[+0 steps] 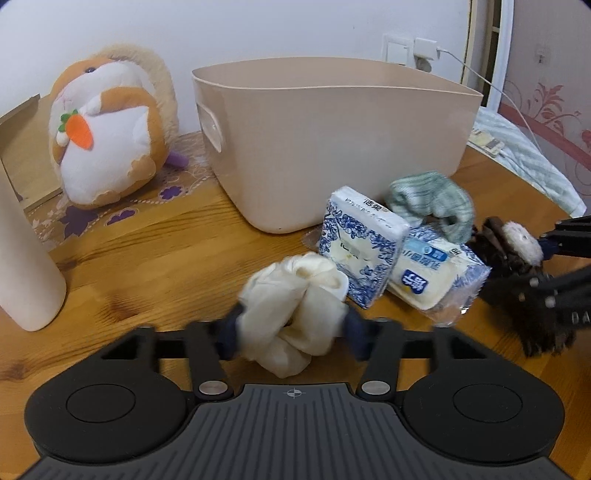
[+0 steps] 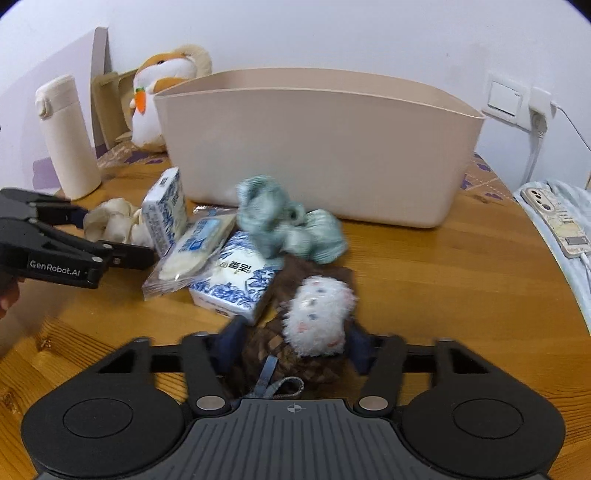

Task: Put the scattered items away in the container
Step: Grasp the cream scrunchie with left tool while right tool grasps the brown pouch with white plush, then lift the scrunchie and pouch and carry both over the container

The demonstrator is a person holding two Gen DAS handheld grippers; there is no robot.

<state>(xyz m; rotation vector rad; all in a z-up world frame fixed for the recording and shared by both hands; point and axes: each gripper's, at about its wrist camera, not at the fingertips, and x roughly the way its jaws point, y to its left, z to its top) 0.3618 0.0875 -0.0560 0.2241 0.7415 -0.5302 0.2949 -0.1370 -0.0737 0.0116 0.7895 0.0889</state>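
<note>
Wooden table (image 1: pixel 155 258) against a white wall (image 1: pixel 258 29); beige bin (image 1: pixel 332 147) at twelve o'clock. Left gripper (image 1: pixel 291 328) clamps the cream cloth (image 1: pixel 295 295), right gripper (image 2: pixel 295 347) the brown furry item (image 2: pixel 288 354).

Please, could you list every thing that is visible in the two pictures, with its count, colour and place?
container: 1, beige, back centre of table
cream scrunchie: 1, cream, between the left gripper's fingers
brown sock: 1, brown with white fluffy cuff, between the right gripper's fingers
green scrunchie: 1, pale green, in front of the container
tissue packs: 3, blue and white, between the scrunchies
plush hamster: 1, orange and white, left of the container
bottle: 1, cream, far left
phone: 1, pale, right on bedding
table: 1, wooden
left gripper: black
right gripper: black
</note>
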